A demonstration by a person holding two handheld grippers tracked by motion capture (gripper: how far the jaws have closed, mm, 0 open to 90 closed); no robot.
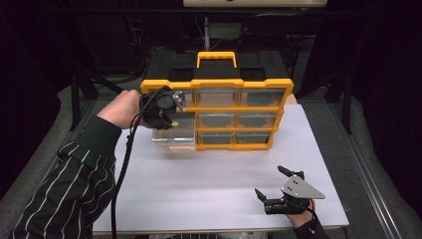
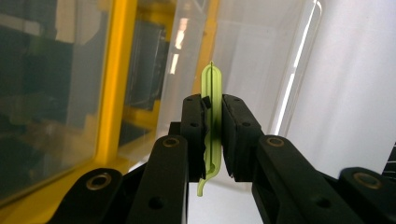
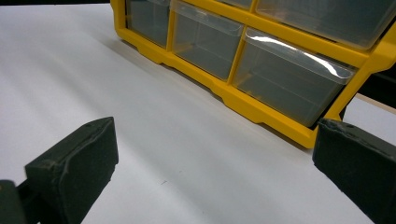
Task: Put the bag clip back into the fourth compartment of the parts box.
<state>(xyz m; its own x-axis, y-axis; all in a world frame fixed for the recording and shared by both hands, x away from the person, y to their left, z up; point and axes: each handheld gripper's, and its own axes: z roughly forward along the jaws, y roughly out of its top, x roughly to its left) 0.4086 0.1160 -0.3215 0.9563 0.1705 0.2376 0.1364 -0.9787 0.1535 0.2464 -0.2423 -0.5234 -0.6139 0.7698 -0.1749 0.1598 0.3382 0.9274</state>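
Here we rest our right gripper (image 1: 271,188) near the front edge of the white surface (image 1: 209,189), jaws spread wide with nothing between them. Farther off, our left gripper (image 2: 212,135) has its jaws clamped on a thin green strip (image 2: 211,84), held just over the clear drawer (image 1: 174,140) pulled out from the yellow organizer (image 1: 234,107).

It looked like a lab or recording bench. A white table (image 1: 214,184) stood amid dark, curtained surroundings, with black stands (image 1: 74,94) and loose cables (image 1: 149,55) behind it. A yellow-framed parts organiser (image 1: 234,107) with clear drawers, of the workshop sort, sat on the table. Grey padding (image 1: 373,149) edged the table's sides.
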